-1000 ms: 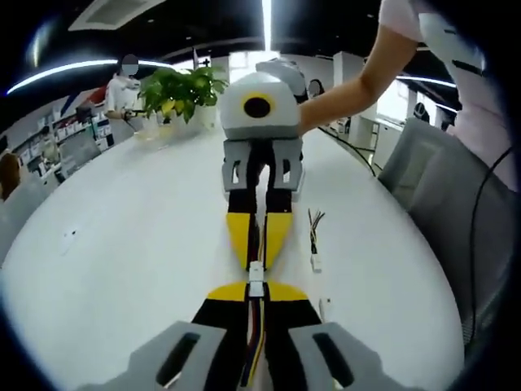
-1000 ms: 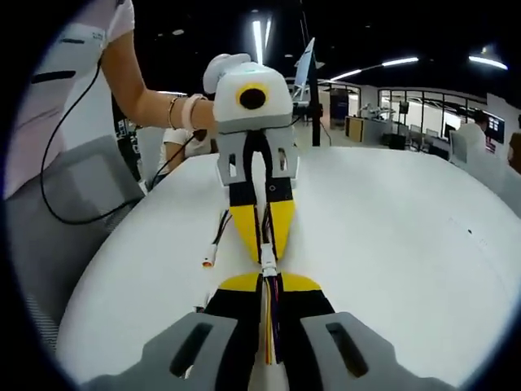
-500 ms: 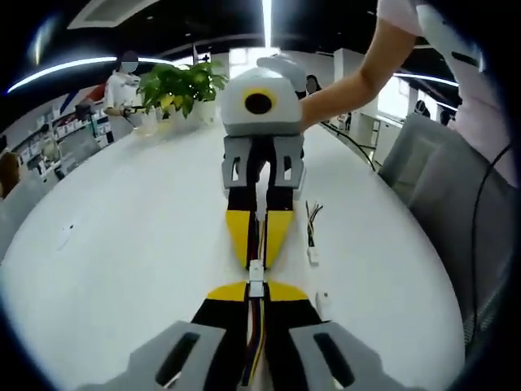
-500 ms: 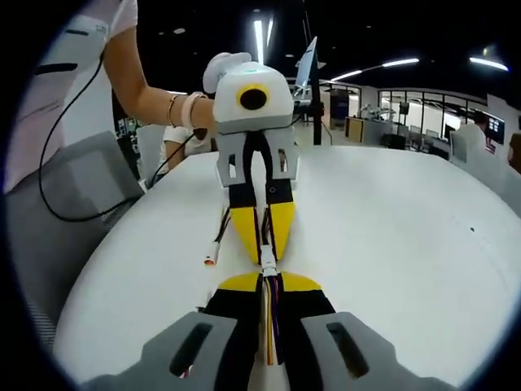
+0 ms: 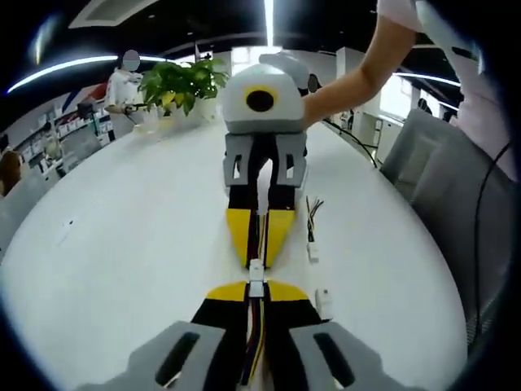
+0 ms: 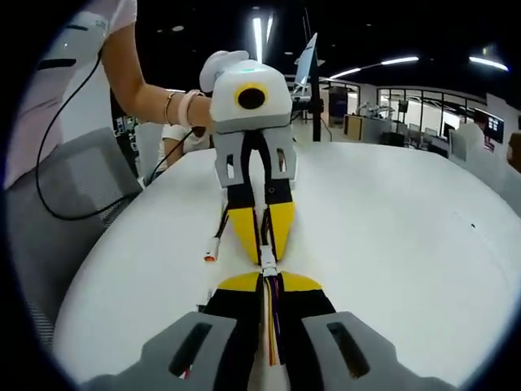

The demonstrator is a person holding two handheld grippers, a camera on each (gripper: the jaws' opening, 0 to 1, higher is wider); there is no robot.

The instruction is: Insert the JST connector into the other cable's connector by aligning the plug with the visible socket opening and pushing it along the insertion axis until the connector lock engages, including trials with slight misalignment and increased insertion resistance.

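Observation:
My left gripper (image 5: pixel 256 287) is shut on a cable of coloured wires that ends in a small white JST connector (image 5: pixel 256 272). Facing it tip to tip, my right gripper (image 5: pixel 258 262) is shut on the other cable. In the right gripper view the right gripper (image 6: pixel 267 279) pinches red and yellow wires behind a white connector (image 6: pixel 267 262), and the left gripper (image 6: pixel 262 254) meets it head-on. The two connectors touch end to end in the narrow gap between the yellow fingertips. How deep the plug sits is hidden by the fingers.
A spare cable (image 5: pixel 312 235) with a white plug lies on the white table (image 5: pixel 122 228), right of the grippers, with a small white piece (image 5: pixel 323 301) nearer. A potted plant (image 5: pixel 181 83) stands at the far end. Grey chairs (image 5: pixel 440 187) line the table's edge.
Both grippers stay shut and tip to tip with the connectors together. The views have shifted only slightly with the hands.

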